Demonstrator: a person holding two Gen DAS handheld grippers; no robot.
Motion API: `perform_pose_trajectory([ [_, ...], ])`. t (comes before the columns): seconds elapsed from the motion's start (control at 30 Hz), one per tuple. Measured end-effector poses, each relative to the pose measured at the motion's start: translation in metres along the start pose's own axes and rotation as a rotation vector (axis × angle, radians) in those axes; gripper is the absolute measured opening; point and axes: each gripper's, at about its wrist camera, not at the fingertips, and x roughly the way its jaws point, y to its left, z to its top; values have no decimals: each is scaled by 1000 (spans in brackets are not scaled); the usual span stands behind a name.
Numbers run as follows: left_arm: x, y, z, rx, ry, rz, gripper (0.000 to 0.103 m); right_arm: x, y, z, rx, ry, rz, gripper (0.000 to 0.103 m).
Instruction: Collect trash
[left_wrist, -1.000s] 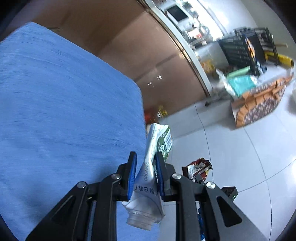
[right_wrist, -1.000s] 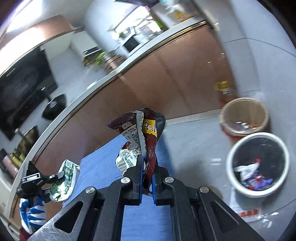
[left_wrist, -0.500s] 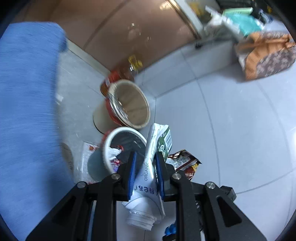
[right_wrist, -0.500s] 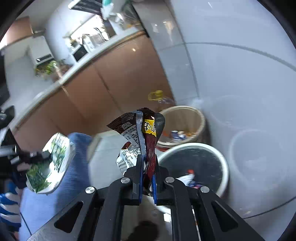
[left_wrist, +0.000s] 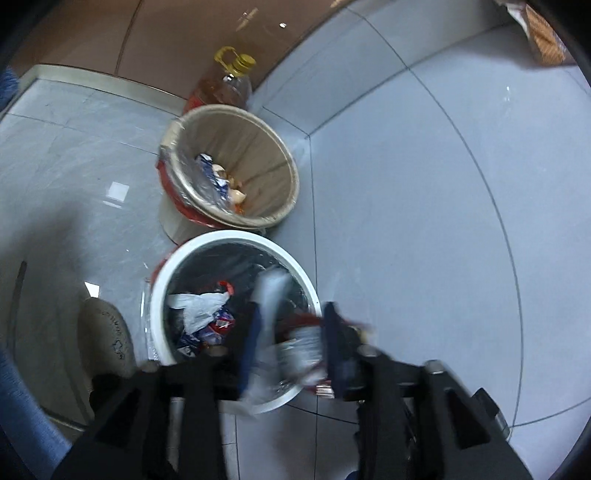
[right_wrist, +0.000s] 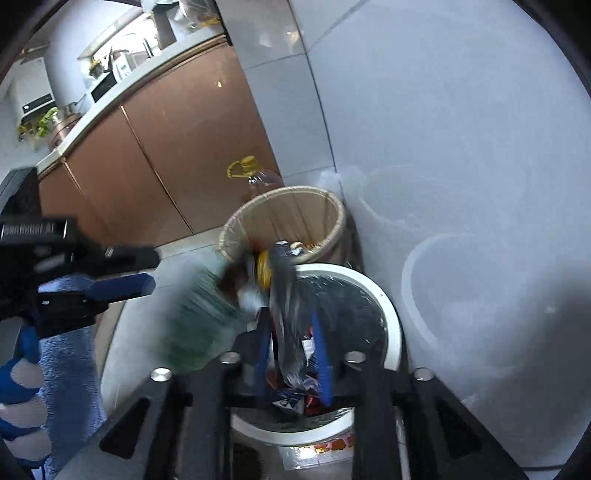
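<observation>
Both grippers hover over the white-rimmed bin (left_wrist: 162, 295) with a black liner, which also shows in the right wrist view (right_wrist: 391, 332). My left gripper (left_wrist: 291, 343) is open; the green-and-white carton (left_wrist: 271, 295) is a blur falling between its fingers, and it shows as a green blur in the right wrist view (right_wrist: 199, 317). My right gripper (right_wrist: 290, 354) is open; the dark snack wrapper (right_wrist: 282, 291) slips down between its fingers. The left gripper also appears open in the right wrist view (right_wrist: 144, 269).
A tan-lined bin (left_wrist: 258, 147) with some trash stands just behind the white one. An oil bottle (left_wrist: 225, 85) with a yellow cap stands behind it by brown cabinets (right_wrist: 166, 140). A slippered foot (left_wrist: 107, 339) is left of the bin. Blue cloth (right_wrist: 70, 365) lies at left.
Both grippers moved from above the blue cloth to over the white bin and opened. The carton and the snack wrapper were let go and are falling.
</observation>
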Motion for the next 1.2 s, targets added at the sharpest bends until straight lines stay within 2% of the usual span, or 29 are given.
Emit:
perform_pose_trajectory([
  [0.07, 2, 1, 0, -6, -3, -11, 48, 0, -3, -2, 7, 2, -9, 37],
  [0.13, 1, 1, -3, -3, -3, -28, 48, -3, -6, -5, 19, -1, -11, 42],
  [0.23, -13, -1, -12, 41, -20, -4, 48, -10, -4, -9, 26, -7, -9, 48],
  [0.33, -44, -1, -23, 89, -66, 33, 49, -21, 7, -10, 21, -18, 6, 59],
  [0.43, -78, -3, -36, 143, -129, 82, 49, -38, 23, -9, -2, -41, 30, 69],
  [0.47, -90, -3, -41, 157, -151, 99, 52, -44, 30, -8, -12, -50, 37, 75],
  [0.53, -118, 0, -53, 185, -207, 140, 56, -62, 46, -7, -42, -71, 49, 82],
  [0.6, -147, 5, -69, 212, -269, 189, 62, -79, 62, -8, -75, -91, 62, 85],
  [0.67, -174, 13, -85, 231, -328, 234, 66, -97, 80, -10, -120, -109, 64, 98],
  [0.77, -212, 28, -112, 224, -414, 322, 71, -124, 107, -17, -195, -144, 74, 103],
  [0.87, -248, 44, -139, 211, -482, 396, 72, -150, 133, -26, -262, -182, 93, 103],
  [1.0, -293, 58, -172, 220, -570, 492, 72, -180, 165, -38, -331, -224, 162, 103],
  [1.07, -316, 62, -191, 245, -634, 562, 74, -192, 177, -43, -347, -236, 209, 103],
  [1.2, -351, 69, -221, 239, -686, 603, 77, -211, 196, -54, -389, -259, 234, 103],
])
